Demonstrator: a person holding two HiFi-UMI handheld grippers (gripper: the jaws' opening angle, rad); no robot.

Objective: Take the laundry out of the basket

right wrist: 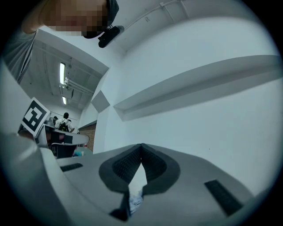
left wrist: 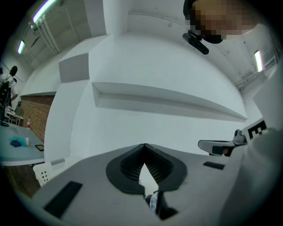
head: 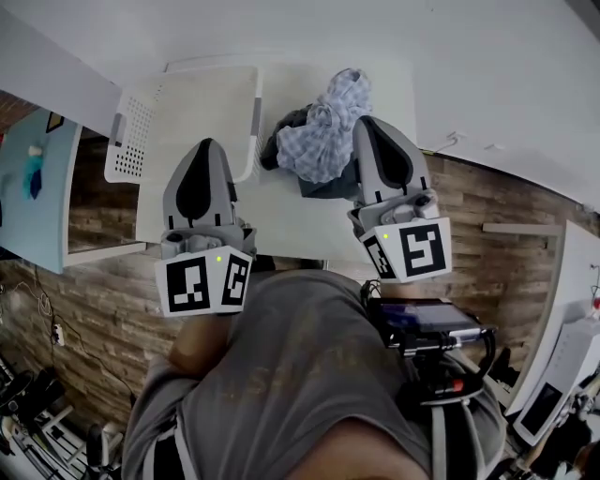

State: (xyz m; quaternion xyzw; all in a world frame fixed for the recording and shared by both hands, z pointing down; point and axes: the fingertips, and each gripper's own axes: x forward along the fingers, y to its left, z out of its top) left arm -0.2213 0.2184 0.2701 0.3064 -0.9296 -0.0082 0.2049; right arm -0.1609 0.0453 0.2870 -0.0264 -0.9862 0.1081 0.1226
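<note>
A white counter [head: 291,220] is set against a white wall [head: 281,28] on a wood-plank floor [head: 497,197]. A blue table [head: 37,187] is seen at the left. Ceiling strip lights [left wrist: 44,9] and a brick wall [left wrist: 37,114] are seen farther off.

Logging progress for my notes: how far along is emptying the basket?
Done: the laundry pile lies on the table; what shows of the basket looks bare. In hand: nothing, left gripper and right gripper both shut, empty. Left: apparently nothing, though the left gripper hides part of the basket.
</note>
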